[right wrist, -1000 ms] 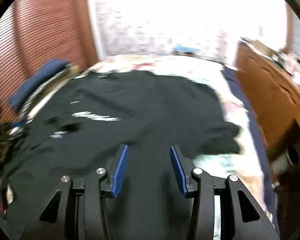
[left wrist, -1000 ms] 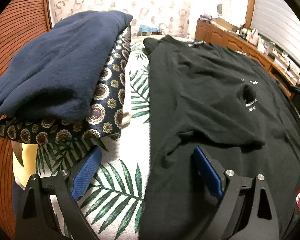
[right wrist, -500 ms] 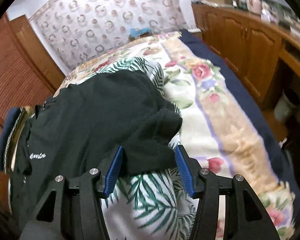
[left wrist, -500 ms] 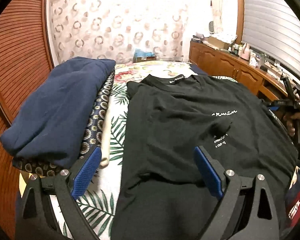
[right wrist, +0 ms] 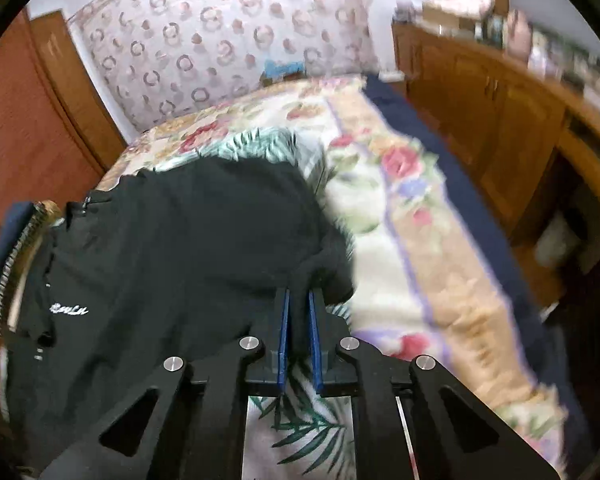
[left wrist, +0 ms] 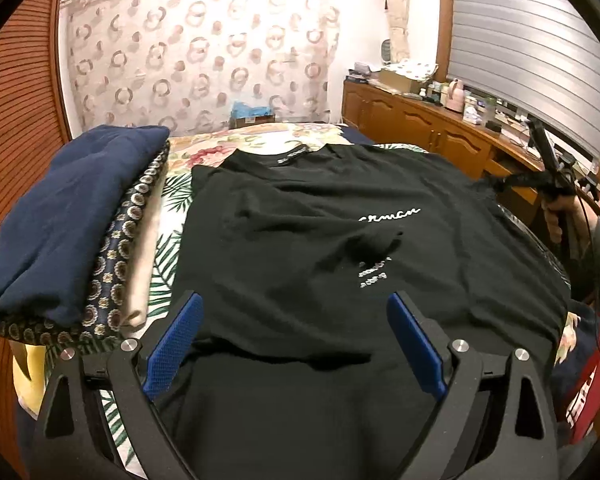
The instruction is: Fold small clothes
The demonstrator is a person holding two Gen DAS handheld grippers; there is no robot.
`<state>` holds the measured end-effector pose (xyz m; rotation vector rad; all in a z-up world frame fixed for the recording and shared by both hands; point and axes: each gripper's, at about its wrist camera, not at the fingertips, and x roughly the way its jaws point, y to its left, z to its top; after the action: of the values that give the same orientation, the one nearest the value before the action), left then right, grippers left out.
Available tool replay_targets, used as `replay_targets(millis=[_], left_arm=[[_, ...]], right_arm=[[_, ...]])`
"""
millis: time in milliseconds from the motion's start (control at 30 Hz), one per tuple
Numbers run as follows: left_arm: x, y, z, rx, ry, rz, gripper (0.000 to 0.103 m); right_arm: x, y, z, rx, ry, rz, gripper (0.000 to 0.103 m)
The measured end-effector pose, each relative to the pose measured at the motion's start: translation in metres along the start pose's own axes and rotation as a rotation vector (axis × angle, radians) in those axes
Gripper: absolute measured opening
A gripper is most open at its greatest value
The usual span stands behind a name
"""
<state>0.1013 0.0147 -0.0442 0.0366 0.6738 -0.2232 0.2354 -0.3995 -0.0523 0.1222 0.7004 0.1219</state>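
Bed (left wrist: 284, 136) under floral and palm-leaf cover, filling both views; wooden cabinets (left wrist: 412, 120) along the far side, cluttered on top.

One black T-shirt (left wrist: 308, 248), spread front-up across the bed, collar toward the far wall, white lettering on the chest, a small pucker just below it. Near hem reaching under the left tool.

One stack of folded clothes (left wrist: 72, 220) just beside the shirt, toward the wooden wall: navy piece on top, patterned piece under it, cream edge at the bottom. Three layers countable; more not ruled out.

Two tools. Left tool (left wrist: 296, 344): blue pads wide apart, over the shirt's lower part, gripping nothing. Right tool (right wrist: 298, 320): pads drawn together, clamped on a bunched fold of black cloth at the shirt's sleeve edge; picture blurred, so depth of bite hard to judge. Also seen from the left wrist view at far right, in a hand (left wrist: 560, 216).

Risks, as judgement:
- Thin pinch near the cloth edge: sleeve could slip out mid-fold if pulled fast or at an angle.
- Only one side held: dragging the sleeve across could haul the whole shirt sideways and rumple the flat body, since the left tool pins nothing.
- Chest pucker likely to get folded in as a crease unless smoothed first.
- Shirt close to the stack: a wide sweep could knock the top piece askew.
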Motion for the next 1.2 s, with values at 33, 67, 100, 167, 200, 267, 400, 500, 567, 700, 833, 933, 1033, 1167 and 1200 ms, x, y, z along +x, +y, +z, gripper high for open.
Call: replay_targets(millis=[33,67,100,167,200,267,400,500,567,700,833,933,1033,1167,1200], left_arm=[[0.000,-0.001,0.000,0.002,-0.001,-0.004,0.094],[0.000,-0.002,0.000,0.002,-0.002,-0.006,0.094],[0.001,-0.003,0.001,0.001,-0.004,-0.008,0.094],[0.001,-0.005,0.001,-0.002,-0.006,-0.008,0.094],[0.001,-0.005,0.001,-0.004,-0.007,-0.010,0.094],[0.000,-0.006,0.001,-0.006,-0.009,-0.012,0.094],[-0.001,-0.011,0.002,-0.009,-0.017,-0.027,0.094],[-0.003,-0.016,0.004,-0.003,-0.027,-0.043,0.094],[-0.004,-0.019,0.006,0.001,-0.033,-0.049,0.094],[-0.002,-0.025,0.013,0.003,-0.046,-0.067,0.094],[0.006,-0.033,0.021,0.002,-0.060,-0.096,0.094],[0.016,-0.037,0.026,0.006,-0.057,-0.112,0.094],[0.026,-0.036,0.026,0.011,-0.037,-0.115,0.094],[0.037,-0.032,0.024,0.011,-0.014,-0.105,0.094],[0.039,-0.030,0.024,0.009,-0.013,-0.104,0.094]], right_arm=[[-0.005,0.006,0.003,-0.014,-0.024,-0.004,0.007],[-0.011,0.012,0.007,-0.031,-0.051,-0.008,0.007],[-0.016,0.019,0.010,-0.052,-0.073,-0.011,0.007],[-0.032,0.044,0.015,-0.129,-0.132,0.011,0.007],[-0.040,0.059,0.015,-0.172,-0.156,0.038,0.007],[-0.051,0.087,0.011,-0.253,-0.178,0.103,0.007],[-0.052,0.121,-0.012,-0.342,-0.109,0.225,0.018],[-0.043,0.112,-0.031,-0.322,-0.054,0.218,0.047],[-0.043,0.098,-0.037,-0.299,-0.047,0.203,0.048],[-0.051,0.059,-0.039,-0.210,-0.062,0.141,0.048],[-0.034,0.038,-0.029,-0.118,-0.027,0.042,0.048],[-0.016,0.042,-0.024,-0.094,0.012,0.073,0.048],[0.002,0.051,-0.020,-0.134,0.043,0.073,0.048],[0.010,0.050,-0.013,-0.225,0.043,0.014,0.031],[0.008,0.052,-0.012,-0.237,0.047,0.031,0.025]])
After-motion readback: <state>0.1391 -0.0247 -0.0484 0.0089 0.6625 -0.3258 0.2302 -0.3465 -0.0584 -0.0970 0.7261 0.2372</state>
